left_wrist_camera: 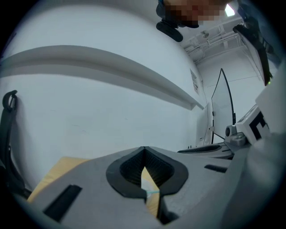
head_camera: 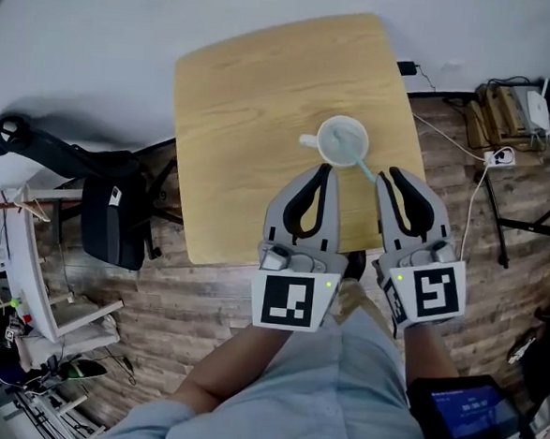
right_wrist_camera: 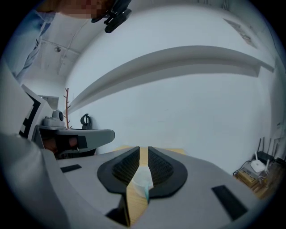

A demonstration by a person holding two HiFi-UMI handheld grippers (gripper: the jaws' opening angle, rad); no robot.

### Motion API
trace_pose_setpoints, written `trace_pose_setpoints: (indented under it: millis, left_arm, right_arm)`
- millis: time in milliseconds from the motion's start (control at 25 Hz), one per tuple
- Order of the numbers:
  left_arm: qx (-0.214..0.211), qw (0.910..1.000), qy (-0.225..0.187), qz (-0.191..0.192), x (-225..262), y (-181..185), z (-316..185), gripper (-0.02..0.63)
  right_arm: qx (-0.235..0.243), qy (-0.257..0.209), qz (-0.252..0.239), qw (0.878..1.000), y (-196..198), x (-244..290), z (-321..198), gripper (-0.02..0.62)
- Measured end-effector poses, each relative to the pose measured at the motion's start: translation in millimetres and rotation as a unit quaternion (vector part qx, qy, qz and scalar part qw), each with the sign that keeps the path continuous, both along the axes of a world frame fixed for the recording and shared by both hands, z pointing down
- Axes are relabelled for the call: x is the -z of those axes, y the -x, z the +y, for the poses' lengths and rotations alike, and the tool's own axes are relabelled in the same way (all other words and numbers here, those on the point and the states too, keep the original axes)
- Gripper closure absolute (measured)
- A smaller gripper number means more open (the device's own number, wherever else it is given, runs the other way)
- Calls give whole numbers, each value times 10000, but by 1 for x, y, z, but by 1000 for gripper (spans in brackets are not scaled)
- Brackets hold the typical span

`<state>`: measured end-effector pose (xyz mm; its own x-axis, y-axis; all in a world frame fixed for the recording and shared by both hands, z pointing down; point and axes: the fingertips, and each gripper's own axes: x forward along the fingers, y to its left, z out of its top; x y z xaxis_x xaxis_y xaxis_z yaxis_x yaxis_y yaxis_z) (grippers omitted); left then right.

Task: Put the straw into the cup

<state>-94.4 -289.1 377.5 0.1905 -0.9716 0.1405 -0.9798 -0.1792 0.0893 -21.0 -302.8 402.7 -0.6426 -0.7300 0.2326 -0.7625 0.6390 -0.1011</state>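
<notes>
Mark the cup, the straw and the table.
cup [head_camera: 335, 136]: head view, inside of its bowl.
straw [head_camera: 364, 168]: head view, teal length leaning out over the rim.
table [head_camera: 254, 109]: head view, bare wooden top.

The left gripper and right gripper are held side by side in front of the body, both pointing forward and away, marker cubes toward the person. The left gripper's jaws meet at the tips, while the right gripper's jaws stand a narrow slot apart, pads parallel. The bare left forearm angles in from the lower left, and the right forearm runs nearly straight up.
</notes>
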Motion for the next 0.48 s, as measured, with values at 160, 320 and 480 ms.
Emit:
trace_pose_setpoints:
  millis: [160, 320, 480]
  left_arm:
    - [-23, 9993, -360, -127, 33, -8, 14, 614]
    - [-45, 9971, -735, -205, 65, -17, 25, 614]
    - [-80, 9939, -1073, -250, 91, -25, 32, 614]
  right_arm:
    - [40, -276, -134, 9995, -3, 33, 12, 556]
    - [66, -659, -207, 9976, -5, 64, 22, 589]
    - [3, -988, -255, 9948, -9, 91, 23, 594]
